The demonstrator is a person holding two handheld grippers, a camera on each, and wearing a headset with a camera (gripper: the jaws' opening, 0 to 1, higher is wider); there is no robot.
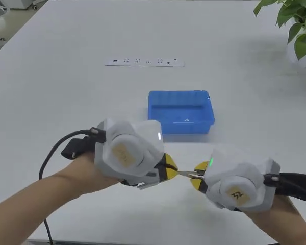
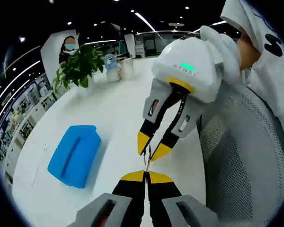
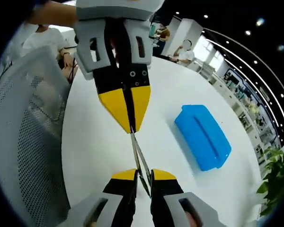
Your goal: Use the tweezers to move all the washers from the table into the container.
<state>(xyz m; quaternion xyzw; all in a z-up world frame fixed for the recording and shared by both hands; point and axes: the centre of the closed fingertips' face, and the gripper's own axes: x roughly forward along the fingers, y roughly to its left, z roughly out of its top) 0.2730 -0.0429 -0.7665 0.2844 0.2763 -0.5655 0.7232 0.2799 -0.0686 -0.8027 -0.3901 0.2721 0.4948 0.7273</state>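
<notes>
On the white table (image 1: 66, 92) in the head view, the blue container (image 1: 186, 127) sits beyond both grippers, its contents too small to tell. In the left gripper view, the left gripper (image 2: 144, 177) is clamped on the tweezers (image 2: 147, 163). In the right gripper view, the right gripper (image 3: 144, 176) narrowly brackets their legs, grip uncertain. The tweezers seem only being readied, with moving washers still ahead.

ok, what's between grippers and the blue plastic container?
Bare white table, per head view. Thin metal tweezers bridge left gripper and right gripper, short of the blue plastic container.
</notes>
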